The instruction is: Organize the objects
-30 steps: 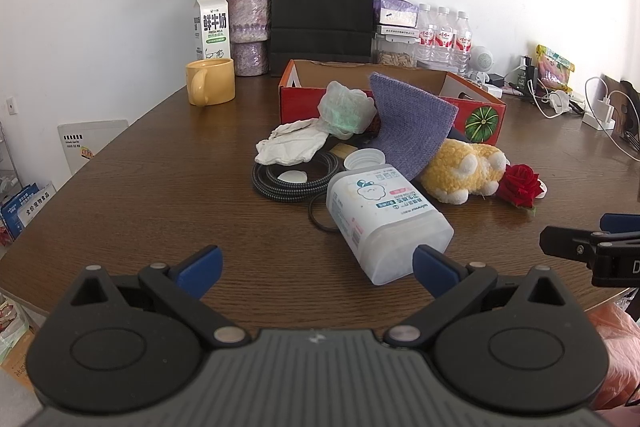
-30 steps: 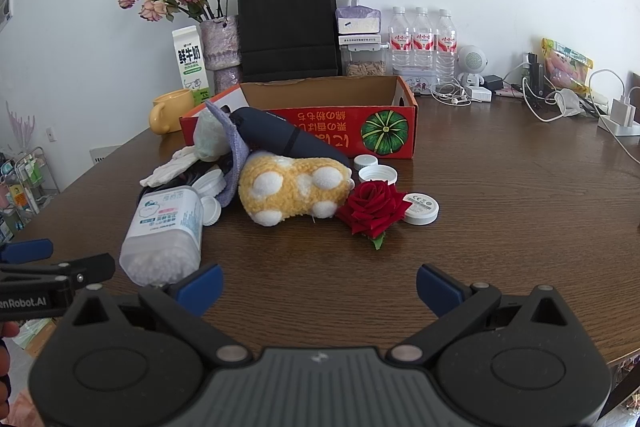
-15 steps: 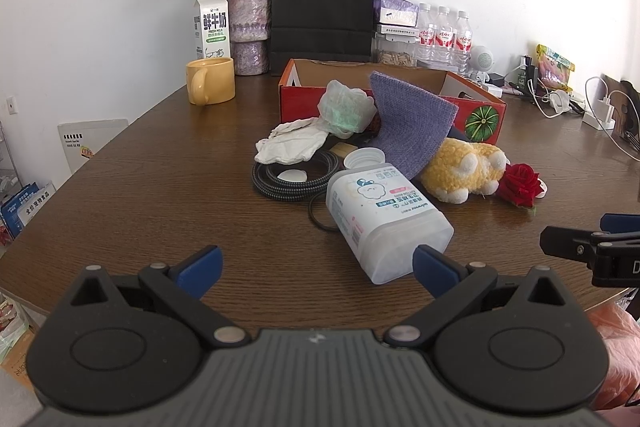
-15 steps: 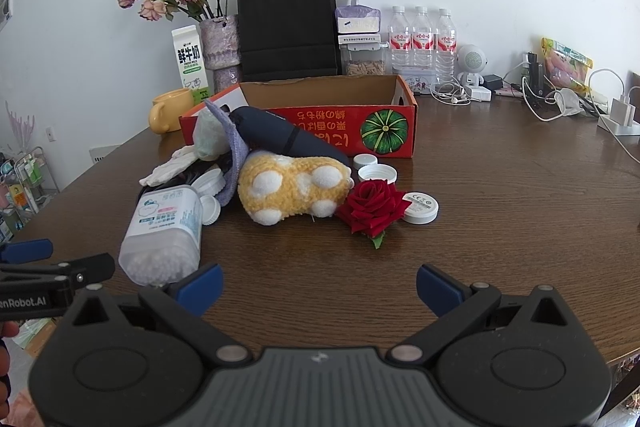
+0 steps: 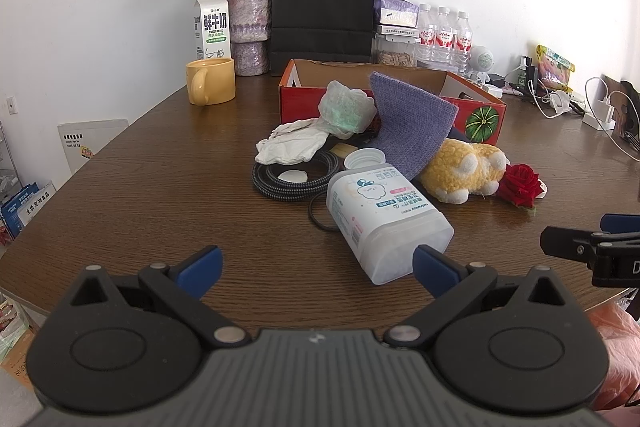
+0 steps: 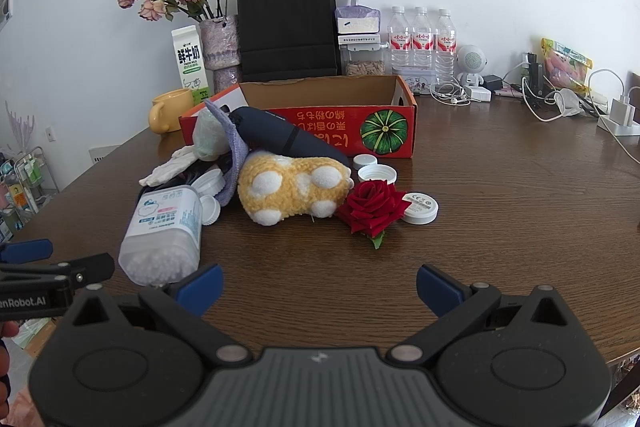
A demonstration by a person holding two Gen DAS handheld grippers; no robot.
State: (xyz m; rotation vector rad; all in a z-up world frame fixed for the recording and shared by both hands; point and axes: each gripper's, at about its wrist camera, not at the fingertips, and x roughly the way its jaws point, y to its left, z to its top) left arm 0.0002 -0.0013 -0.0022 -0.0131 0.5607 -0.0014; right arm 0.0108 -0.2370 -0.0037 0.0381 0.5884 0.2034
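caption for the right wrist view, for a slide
Open right gripper faces a plush toy and red rose before a red box.

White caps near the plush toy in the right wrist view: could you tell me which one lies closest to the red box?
The small plain cap, just beside the red box. The larger open cap lies nearer the rose.

Gaping left tongs [image 5: 316,265] before toppled jar [image 5: 386,217]

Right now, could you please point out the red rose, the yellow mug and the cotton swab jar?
red rose [image 6: 373,201], right wrist view, bloom centre
yellow mug [image 5: 212,79], left wrist view, side wall
cotton swab jar [image 5: 380,211], left wrist view, label
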